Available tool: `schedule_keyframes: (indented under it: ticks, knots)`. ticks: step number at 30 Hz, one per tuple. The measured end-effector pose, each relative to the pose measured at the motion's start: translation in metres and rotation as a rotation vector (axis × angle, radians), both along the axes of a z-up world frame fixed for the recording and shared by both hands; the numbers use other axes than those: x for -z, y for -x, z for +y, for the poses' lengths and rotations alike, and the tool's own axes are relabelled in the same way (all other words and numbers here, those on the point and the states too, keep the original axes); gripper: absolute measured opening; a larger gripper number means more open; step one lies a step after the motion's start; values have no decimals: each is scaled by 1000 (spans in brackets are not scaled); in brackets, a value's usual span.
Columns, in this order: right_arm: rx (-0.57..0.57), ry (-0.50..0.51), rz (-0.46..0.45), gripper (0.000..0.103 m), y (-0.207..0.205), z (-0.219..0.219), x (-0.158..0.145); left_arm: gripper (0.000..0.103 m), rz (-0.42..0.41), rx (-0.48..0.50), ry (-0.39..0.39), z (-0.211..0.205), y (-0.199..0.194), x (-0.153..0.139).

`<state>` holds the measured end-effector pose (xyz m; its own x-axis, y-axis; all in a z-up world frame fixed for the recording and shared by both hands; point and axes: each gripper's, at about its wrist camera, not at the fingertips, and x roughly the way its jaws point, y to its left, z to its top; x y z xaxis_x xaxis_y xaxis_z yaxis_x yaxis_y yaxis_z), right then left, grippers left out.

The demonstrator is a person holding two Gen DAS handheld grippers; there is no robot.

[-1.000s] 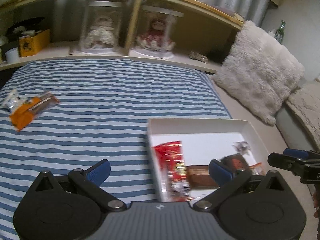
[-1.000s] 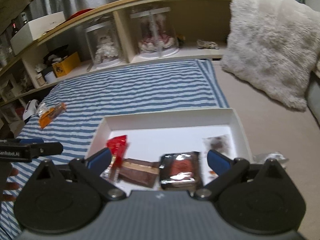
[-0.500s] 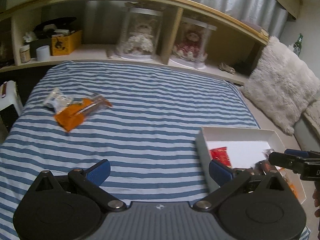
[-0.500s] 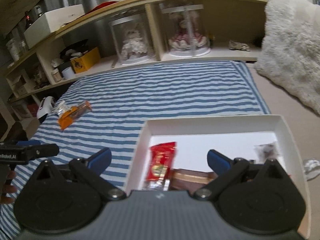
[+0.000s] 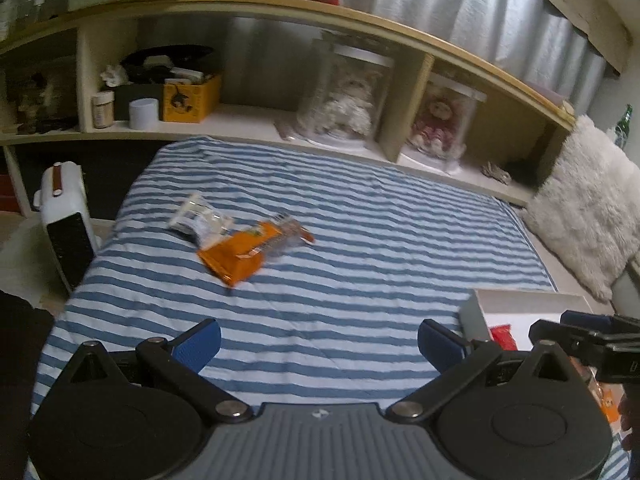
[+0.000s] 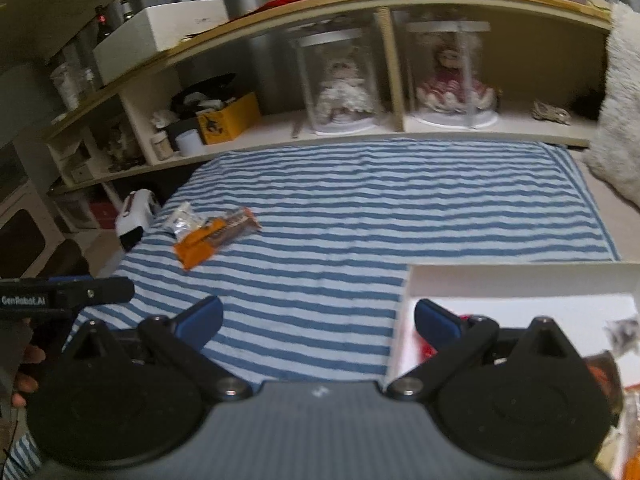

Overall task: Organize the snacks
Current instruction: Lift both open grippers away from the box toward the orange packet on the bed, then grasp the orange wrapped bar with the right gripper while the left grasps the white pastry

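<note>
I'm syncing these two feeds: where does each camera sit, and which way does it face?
Left wrist: on the left gripper, facing the loose snacks; the right gripper's tip shows.
Right wrist: on the right gripper, by the white box; the left gripper's tip and a hand show.
Shared: snacks, striped blanket, shelf.

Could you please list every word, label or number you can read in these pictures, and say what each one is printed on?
"GenRobot.AI": white lettering on the side of the left gripper, seen from the right wrist.
Orange snack packet: has print, too blurred to read.
Yellow box on the shelf: a dark picture only, no readable words.
Clear wrapper: marks too small to read.
</note>
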<state>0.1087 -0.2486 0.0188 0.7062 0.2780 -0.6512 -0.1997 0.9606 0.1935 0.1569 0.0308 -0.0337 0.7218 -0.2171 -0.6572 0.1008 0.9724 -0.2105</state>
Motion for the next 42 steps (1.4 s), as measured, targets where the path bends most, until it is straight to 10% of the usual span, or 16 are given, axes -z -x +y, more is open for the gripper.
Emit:
schedule_keyframes:
  ticks: [23,37,42]
  knots:
    - [105,-194,46,103,-99,141,44,103,-74,-208,20,108,-82,-2]
    - [228,-164,139,103,-187,195,95,103,-81,-268,167,136,-142,42]
    - [212,7,111,102,-204,210,109,103,-108,-253,202,135,-158,57]
